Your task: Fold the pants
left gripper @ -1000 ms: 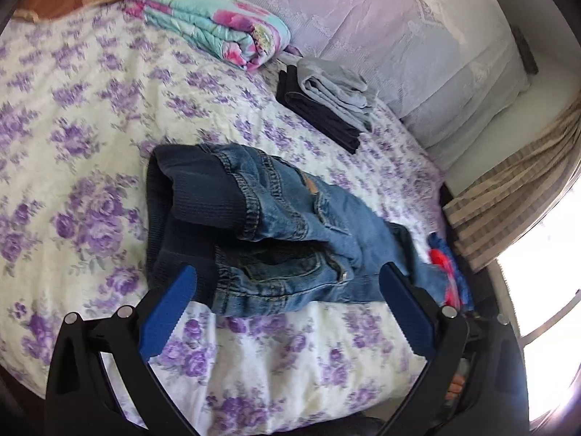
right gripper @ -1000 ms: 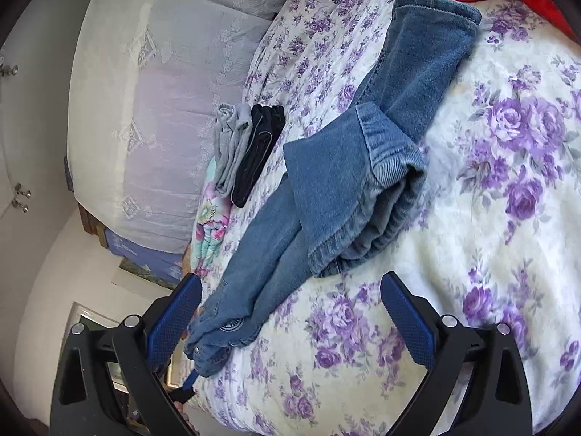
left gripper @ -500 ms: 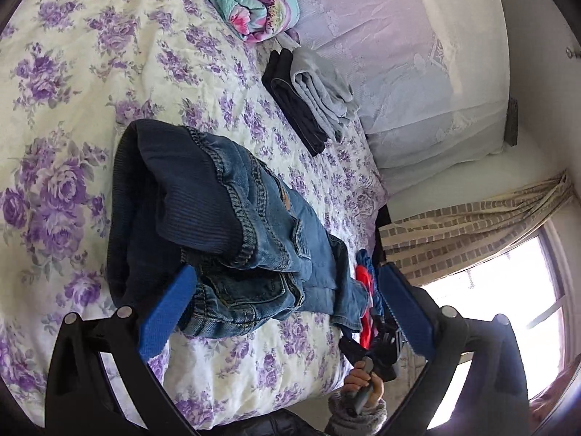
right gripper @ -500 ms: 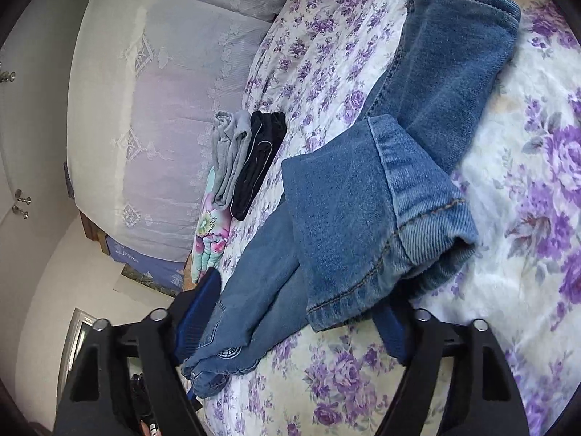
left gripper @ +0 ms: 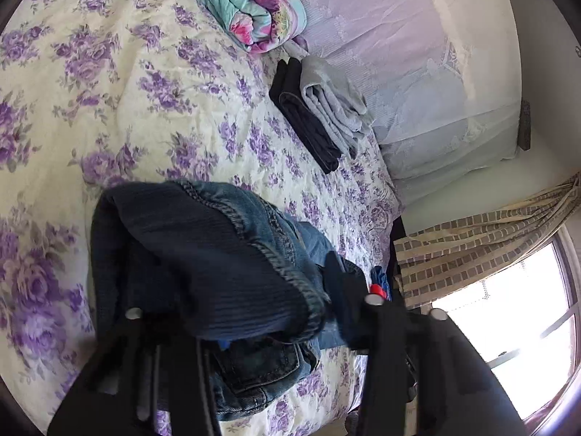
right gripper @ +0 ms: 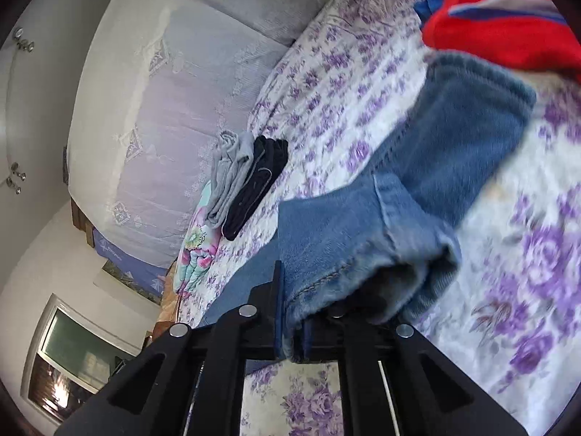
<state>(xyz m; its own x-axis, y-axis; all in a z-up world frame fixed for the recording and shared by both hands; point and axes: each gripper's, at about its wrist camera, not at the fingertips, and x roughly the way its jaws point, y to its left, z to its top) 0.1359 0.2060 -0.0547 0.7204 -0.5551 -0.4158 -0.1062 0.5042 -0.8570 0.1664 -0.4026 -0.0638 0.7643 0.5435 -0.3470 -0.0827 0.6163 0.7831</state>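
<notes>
Blue jeans lie on the flowered bed. In the left wrist view their waist end point(left gripper: 203, 250) with its dark ribbed band fills the space between my left gripper's fingers; my left gripper point(left gripper: 254, 330) is closed in around the waistband, its pads mostly hidden by cloth. In the right wrist view the folded-back leg cuffs point(right gripper: 366, 250) lie close in front. My right gripper point(right gripper: 290, 323) is shut on the cuff edge, its blue pads pinching denim.
Folded grey pants point(left gripper: 334, 105) and black pants point(left gripper: 305, 116) lie by the pillows. A rolled floral quilt point(left gripper: 247, 11) lies at the bed's head. A red and blue garment point(right gripper: 504, 25) lies beyond the cuffs. The bed edge, curtain and window point(left gripper: 508, 312) are at right.
Both grippers moved in onto the jeans and closed: the left around the waistband, the right on the cuffs. Both were open and apart from the cloth a second ago.
</notes>
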